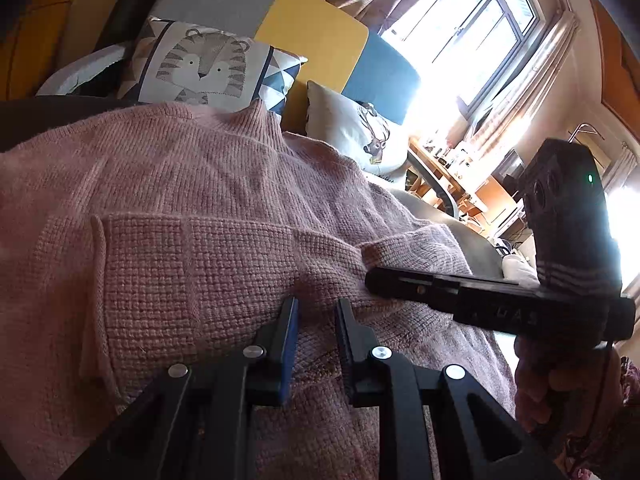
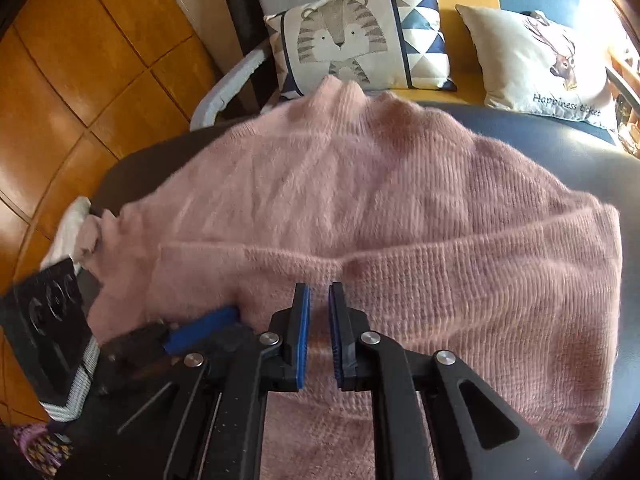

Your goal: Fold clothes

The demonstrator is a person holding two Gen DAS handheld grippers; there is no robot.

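Both tongs narrow over the pink sweater (image 2: 360, 200): left gripper (image 1: 316, 312) and right gripper (image 2: 319, 300) should pinch the lower-centre folded edge evenly; cloth caught? Cannot tell.

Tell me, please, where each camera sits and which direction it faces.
Left wrist: on the left gripper, looking across the pink sweater toward the window; the right gripper and hand show at right.
Right wrist: on the right gripper, looking down over the sweater toward the tiger cushion; the left gripper shows at lower left.
Shared: sweater, both cushions, both grippers.
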